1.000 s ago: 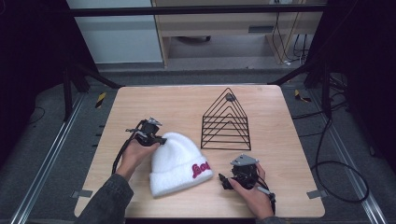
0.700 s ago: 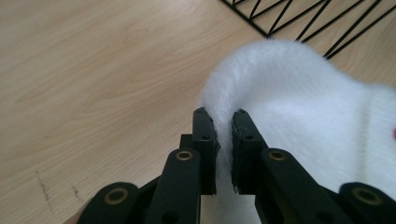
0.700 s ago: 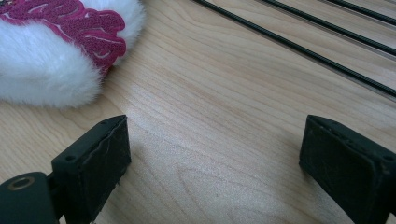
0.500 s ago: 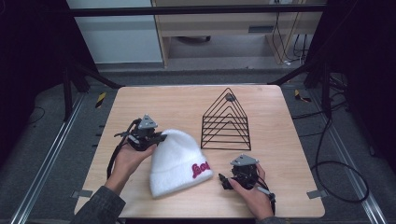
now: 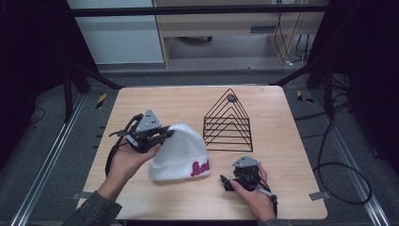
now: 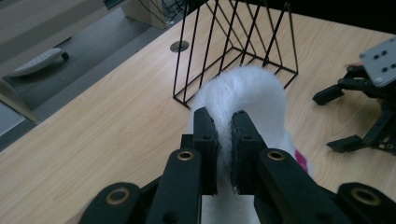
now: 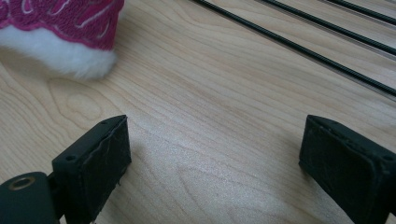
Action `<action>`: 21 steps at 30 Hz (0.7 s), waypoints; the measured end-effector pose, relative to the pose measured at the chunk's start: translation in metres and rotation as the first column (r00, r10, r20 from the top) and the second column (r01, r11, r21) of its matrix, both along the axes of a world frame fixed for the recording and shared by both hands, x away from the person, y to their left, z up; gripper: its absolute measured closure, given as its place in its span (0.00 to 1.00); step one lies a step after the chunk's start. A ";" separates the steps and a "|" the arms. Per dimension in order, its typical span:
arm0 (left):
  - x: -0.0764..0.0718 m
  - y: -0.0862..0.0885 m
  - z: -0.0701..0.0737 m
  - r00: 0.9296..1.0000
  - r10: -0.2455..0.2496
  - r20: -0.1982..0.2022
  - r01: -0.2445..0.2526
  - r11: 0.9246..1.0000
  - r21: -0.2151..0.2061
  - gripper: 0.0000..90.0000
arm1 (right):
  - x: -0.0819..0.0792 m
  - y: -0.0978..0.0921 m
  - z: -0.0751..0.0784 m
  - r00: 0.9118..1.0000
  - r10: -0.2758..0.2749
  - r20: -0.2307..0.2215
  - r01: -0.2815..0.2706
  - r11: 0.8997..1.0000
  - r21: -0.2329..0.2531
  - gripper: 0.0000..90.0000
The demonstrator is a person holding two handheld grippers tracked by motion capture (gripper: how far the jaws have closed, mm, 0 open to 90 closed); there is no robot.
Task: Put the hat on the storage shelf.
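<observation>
Left gripper (image 6: 223, 154) clenched on white beanie (image 5: 181, 150), lifting step; right gripper (image 7: 224, 168) released, near-right; next likely wire rack (image 5: 229, 122).

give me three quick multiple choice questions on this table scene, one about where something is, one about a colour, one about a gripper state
1. Where does the wire rack stand relative to the hat?
A. nearer the person
B. farther back and to the right
C. on top of it

2. What colour is the lettering on the hat?
A. pink
B. green
C. yellow

3. What is the left gripper doing?
A. hanging open above the table
B. shut on the rack
C. shut on the hat

Answers: 1 B, the high view shows the rack beyond the hat's right side. 2 A, the pink lettering shows on the white cuff. 3 C, the left gripper view shows white fabric pinched between both jaws, while the right gripper is open over bare wood.
</observation>
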State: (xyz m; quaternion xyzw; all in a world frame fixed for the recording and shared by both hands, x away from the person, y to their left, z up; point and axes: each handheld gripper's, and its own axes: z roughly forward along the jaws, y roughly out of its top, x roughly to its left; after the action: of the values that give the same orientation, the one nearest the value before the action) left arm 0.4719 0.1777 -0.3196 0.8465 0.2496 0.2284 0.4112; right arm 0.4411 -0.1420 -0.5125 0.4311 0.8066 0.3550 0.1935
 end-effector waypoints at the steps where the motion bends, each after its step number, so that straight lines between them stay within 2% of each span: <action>1: -0.001 -0.001 0.004 1.000 -0.003 0.006 0.003 1.000 0.003 0.92 | 0.000 0.000 0.000 1.000 -0.001 0.000 0.001 1.000 0.000 0.10; 5: -0.004 -0.003 0.021 0.999 -0.013 0.045 0.012 1.000 0.021 0.92 | -0.001 0.000 0.000 1.000 0.000 0.000 0.000 1.000 -0.002 0.12; 7: -0.003 -0.003 0.028 0.999 -0.018 0.047 0.018 1.000 -0.003 0.92 | -0.002 -0.001 0.001 1.000 -0.008 0.004 0.008 1.000 0.010 0.17; 9: -0.001 -0.002 0.036 0.998 -0.018 0.055 0.018 1.000 -0.001 0.92 | -0.004 -0.002 0.002 1.000 -0.008 0.010 0.008 1.000 0.023 0.20; 14: -0.002 -0.002 0.054 0.996 -0.014 0.093 0.016 1.000 -0.021 0.92 | -0.013 0.001 0.018 0.997 -0.005 0.077 0.001 0.999 0.047 0.23; 15: -0.002 -0.002 0.054 0.996 -0.014 0.093 0.016 1.000 -0.021 0.92 | -0.014 0.001 0.022 0.996 0.001 0.090 -0.005 0.999 0.042 0.23; 17: 0.000 -0.002 0.064 0.994 -0.014 0.109 0.017 1.000 -0.024 0.92 | -0.015 0.001 0.026 0.995 0.005 0.103 -0.008 0.999 0.035 0.24; 18: 0.000 -0.003 0.072 0.992 -0.020 0.123 0.023 0.999 -0.027 0.92 | -0.016 0.002 0.036 0.991 0.007 0.136 -0.013 0.999 0.039 0.25; 21: 0.000 -0.005 0.085 0.989 -0.025 0.146 0.031 0.999 -0.036 0.92 | -0.019 0.003 0.049 0.984 0.003 0.180 -0.014 0.998 0.061 0.26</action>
State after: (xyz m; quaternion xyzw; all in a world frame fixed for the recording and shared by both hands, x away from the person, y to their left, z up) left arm 0.4722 0.1729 -0.2344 0.8231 0.2113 0.2788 0.4473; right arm 0.4218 -0.1391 -0.4631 0.3996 0.7764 0.4179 0.2506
